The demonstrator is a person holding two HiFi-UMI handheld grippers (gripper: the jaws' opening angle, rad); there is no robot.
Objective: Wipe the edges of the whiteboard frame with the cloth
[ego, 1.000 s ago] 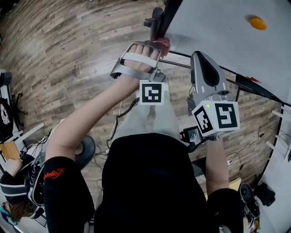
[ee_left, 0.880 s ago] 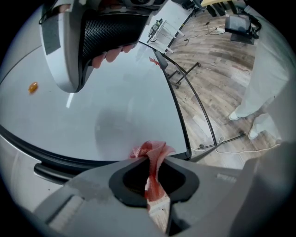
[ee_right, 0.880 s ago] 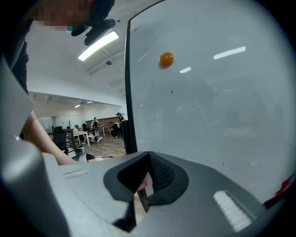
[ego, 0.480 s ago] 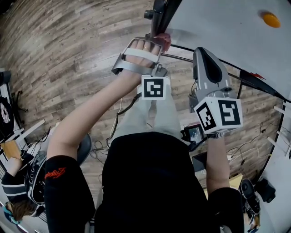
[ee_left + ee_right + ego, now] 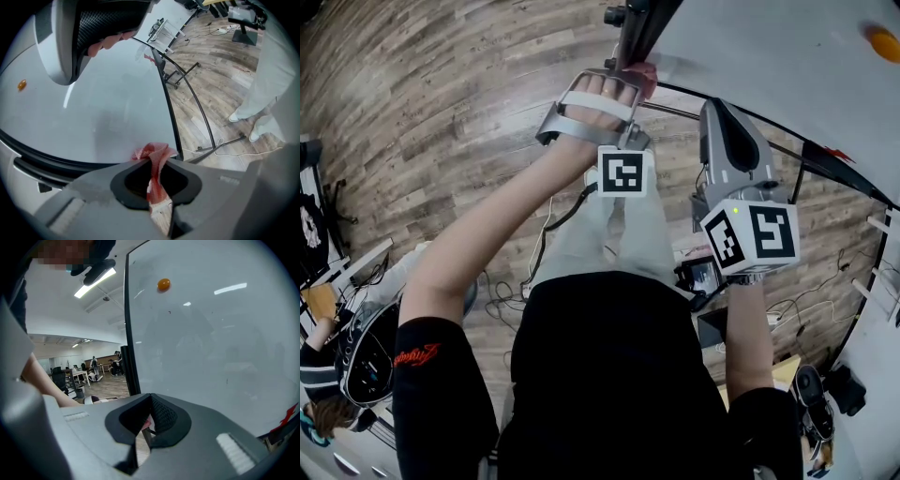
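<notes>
The whiteboard is pale grey with a black frame. In the left gripper view my left gripper is shut on a red cloth, which is pressed against the frame at the board's edge. From the head view that left gripper sits at the board's left edge, with the cloth just showing beside it. My right gripper hovers close to the board face to the right, jaws shut and empty. An orange magnet sticks on the board.
Wooden floor lies below, with cables and a small device by my feet. The board's stand bars run across the floor. A red item rests at the board's lower rim. A person in white trousers stands near.
My left gripper with the cloth has slid a little farther along the frame's left edge, away from me. The right gripper has stayed near the board.
</notes>
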